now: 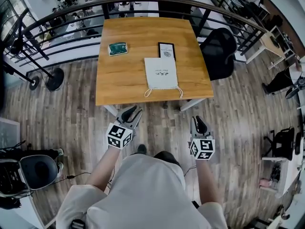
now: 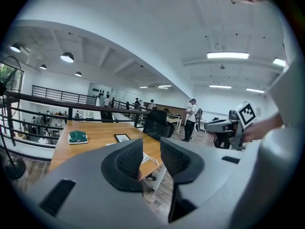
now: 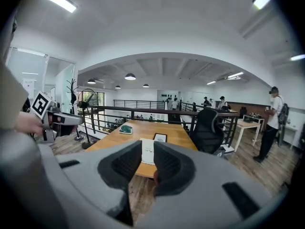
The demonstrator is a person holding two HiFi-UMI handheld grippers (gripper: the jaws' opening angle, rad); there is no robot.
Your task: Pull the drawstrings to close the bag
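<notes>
A white drawstring bag [image 1: 161, 73] lies flat on the wooden table [image 1: 124, 80], mouth toward me. Its two cord loops [image 1: 163, 91] rest by the near edge. Both grippers hang over the floor, short of the table and apart from the bag. My left gripper [image 1: 132, 113] is open with nothing between its jaws; in the left gripper view [image 2: 151, 159] the bag [image 2: 145, 158] shows far off through the gap. My right gripper [image 1: 200, 125] is also open and empty, and in the right gripper view [image 3: 147, 163] the bag [image 3: 147, 151] lies straight ahead.
A green pouch [image 1: 117, 48] and a black-framed card [image 1: 167, 50] lie farther back on the table. A black office chair [image 1: 218, 51] stands at its right side and a black railing [image 1: 62, 42] runs behind. A fan stand [image 1: 54, 78] is at the left.
</notes>
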